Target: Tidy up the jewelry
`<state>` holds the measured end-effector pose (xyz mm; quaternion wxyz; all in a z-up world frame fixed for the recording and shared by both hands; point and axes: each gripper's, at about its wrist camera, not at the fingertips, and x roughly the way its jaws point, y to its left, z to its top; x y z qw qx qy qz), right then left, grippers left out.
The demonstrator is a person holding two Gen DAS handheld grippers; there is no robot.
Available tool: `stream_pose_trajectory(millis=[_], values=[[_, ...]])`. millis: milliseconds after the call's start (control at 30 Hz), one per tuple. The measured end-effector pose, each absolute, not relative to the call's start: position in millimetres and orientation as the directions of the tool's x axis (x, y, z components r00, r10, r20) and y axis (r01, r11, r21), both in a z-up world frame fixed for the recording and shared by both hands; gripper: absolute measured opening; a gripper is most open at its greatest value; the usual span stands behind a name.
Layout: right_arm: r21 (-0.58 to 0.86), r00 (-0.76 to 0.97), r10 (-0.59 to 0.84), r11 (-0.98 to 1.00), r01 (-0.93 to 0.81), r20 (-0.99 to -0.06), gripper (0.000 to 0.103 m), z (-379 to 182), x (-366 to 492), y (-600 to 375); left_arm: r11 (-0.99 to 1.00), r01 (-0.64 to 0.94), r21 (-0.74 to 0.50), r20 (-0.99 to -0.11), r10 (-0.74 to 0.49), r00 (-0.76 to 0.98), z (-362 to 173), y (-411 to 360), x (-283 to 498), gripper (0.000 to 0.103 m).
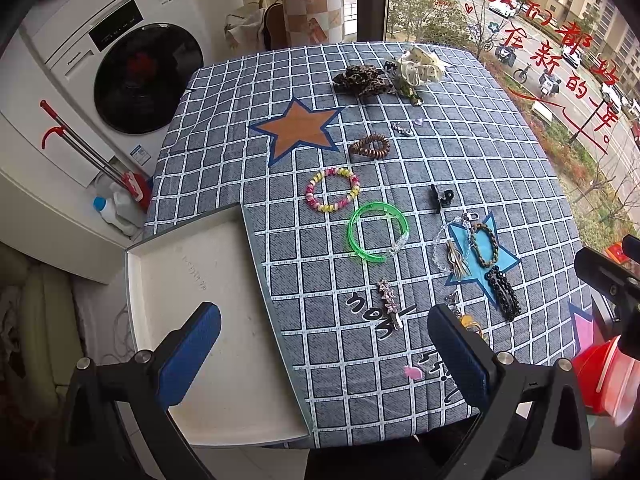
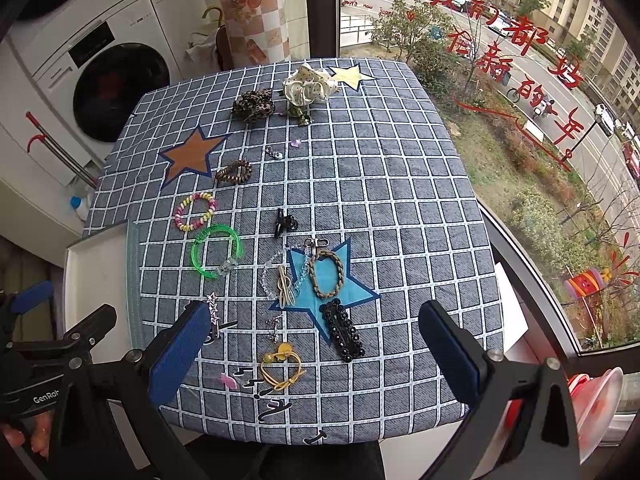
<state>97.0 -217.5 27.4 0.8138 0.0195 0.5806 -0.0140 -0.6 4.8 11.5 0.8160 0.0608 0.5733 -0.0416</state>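
2 grippers hang over the near edge of my table, both with jaws spread wide and nothing between them. My left gripper (image 1: 324, 344) sits above the white tray (image 1: 152, 280), which lies at the table's left edge and holds nothing I can see. My right gripper (image 2: 316, 344) hovers over the near middle of the checked tablecloth (image 2: 400, 200).

The jewelry is all still scattered on the cloth. Between the right gripper's fingers I see a yellow hair tie (image 2: 280, 366) and, just beyond it, a black beaded clip (image 2: 342, 330) at the corner of the blue star. On that star lies a braided bracelet (image 2: 327, 274), with a clear bead chain (image 2: 276, 268) beside it to the left. A star-studded clip (image 1: 390, 304) lies close to the right gripper's left finger. Farther left sit a green bangle (image 1: 376, 232) and a pink-yellow coil tie (image 1: 332, 190), close to each other. A small black claw clip (image 2: 285, 222) lies mid-table, a brown coil tie (image 1: 370, 146) beyond it near the orange star. At the far edge rest a leopard scrunchie (image 1: 362, 80) and a cream scrunchie (image 1: 420, 66), side by side.
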Motion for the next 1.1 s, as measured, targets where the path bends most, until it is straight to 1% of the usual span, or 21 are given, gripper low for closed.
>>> stream_pose_trajectory(millis=[1100], values=[[0.018, 0.324, 0.002, 0.999, 0.045, -0.946, 0.103, 27.4, 97.2, -214.7, 0.989, 0.137, 0.052, -0.941, 0.003, 0.338, 10.8, 4.4, -0.9, 0.103]])
